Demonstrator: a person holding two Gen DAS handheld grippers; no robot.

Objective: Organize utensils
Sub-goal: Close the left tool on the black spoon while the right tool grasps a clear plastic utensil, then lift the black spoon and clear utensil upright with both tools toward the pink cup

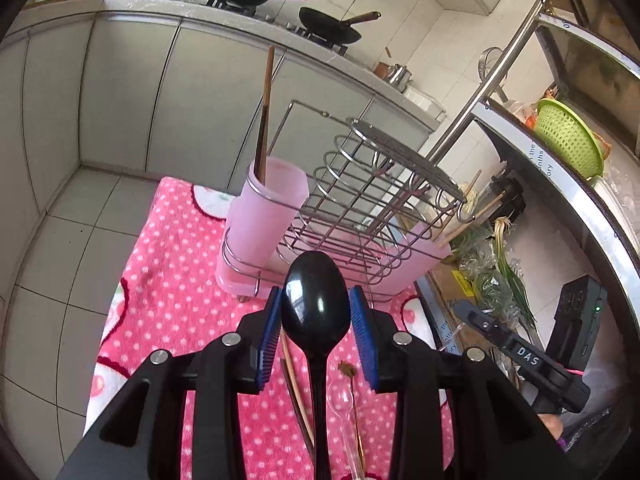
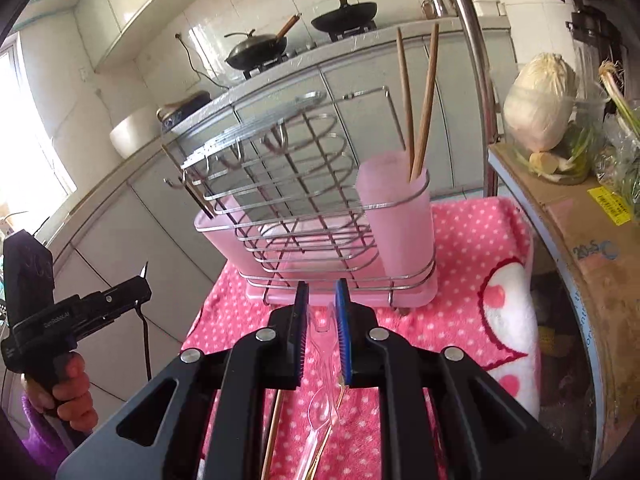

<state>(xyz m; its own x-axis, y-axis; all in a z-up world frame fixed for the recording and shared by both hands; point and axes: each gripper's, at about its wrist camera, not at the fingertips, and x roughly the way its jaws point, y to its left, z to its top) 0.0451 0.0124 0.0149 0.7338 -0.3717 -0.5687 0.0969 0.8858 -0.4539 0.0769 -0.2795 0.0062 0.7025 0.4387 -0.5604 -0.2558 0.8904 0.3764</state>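
The right gripper (image 2: 321, 312) jaws pinch what looks like a clear plastic spoon (image 2: 325, 322). Ahead stands a wire rack (image 2: 280, 184); its pink cup (image 2: 394, 216) holds chopsticks (image 2: 416, 120).

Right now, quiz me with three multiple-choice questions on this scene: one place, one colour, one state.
1. The chopsticks stand: A in a mug; B in the pink cup; C in a drawer.
2. The spoon in the left gripper is: A green; B clear; C black.
3. The right gripper is: A open, empty; B shut on a clear spoon; C shut on a fork.
Key: B, they rise from its rim; C, its dark bowl sits between the pads; B, the pads pinch it.
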